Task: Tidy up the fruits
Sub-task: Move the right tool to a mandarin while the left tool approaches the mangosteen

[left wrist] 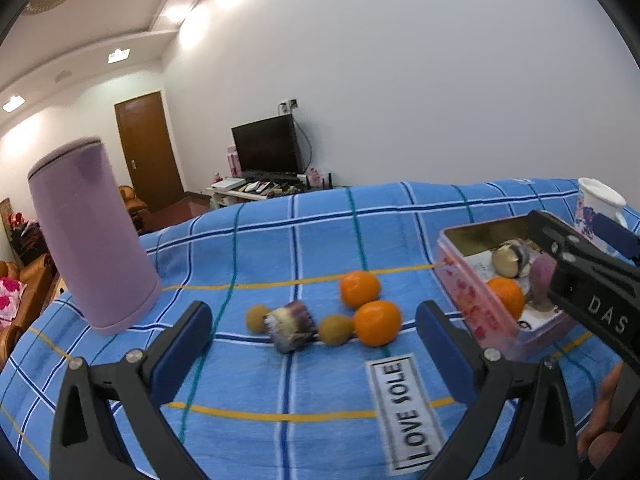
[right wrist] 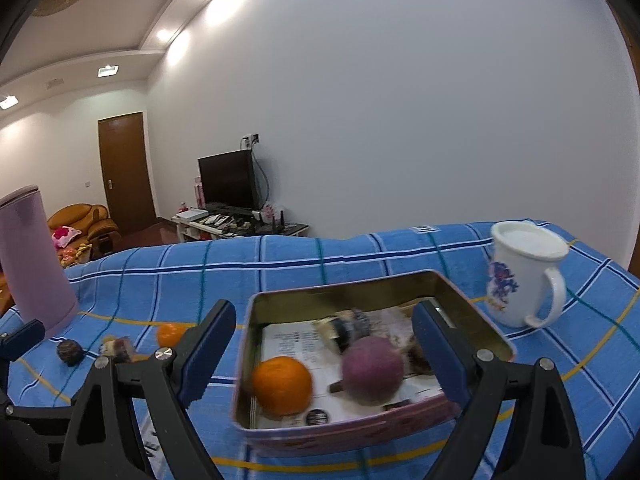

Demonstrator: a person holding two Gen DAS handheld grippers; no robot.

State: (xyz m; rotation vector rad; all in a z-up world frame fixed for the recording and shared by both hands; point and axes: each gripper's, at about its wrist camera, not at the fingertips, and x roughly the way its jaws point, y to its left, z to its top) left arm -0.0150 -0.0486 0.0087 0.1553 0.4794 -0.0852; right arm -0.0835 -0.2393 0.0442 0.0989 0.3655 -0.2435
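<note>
The left wrist view takes in the loose fruit on the blue checked cloth [left wrist: 320,392]: two oranges [left wrist: 376,322] touching each other at centre frame, two small brown round fruits [left wrist: 334,330] and a purple-and-white cut piece [left wrist: 290,326] lying between them, all in a cluster just ahead of the left gripper [left wrist: 312,336]. Its fingers stand wide apart with nothing between them, and the cluster sits in the middle of the gap, a little beyond the tips. A tall lilac cylinder [left wrist: 90,236] stands at the left of that frame, and a "LOVE SOLE" label [left wrist: 404,408] lies low and right of centre.

The right wrist view looks down into the pink tin box [right wrist: 344,436] at lower centre, which the other view shows only from the side at the right edge. Inside lie an orange [right wrist: 282,384], a round purple fruit [right wrist: 372,368] and a dark striped piece [right wrist: 348,326] behind them, on printed paper. The right gripper [right wrist: 324,352] hangs over the box, fingers spread and empty, its right finger [right wrist: 438,352] inside the box's right end and its left finger outside the left wall. A white mug [right wrist: 524,276] with a blue print stands at the right, beyond the box; only its rim shows in the left view.
</note>
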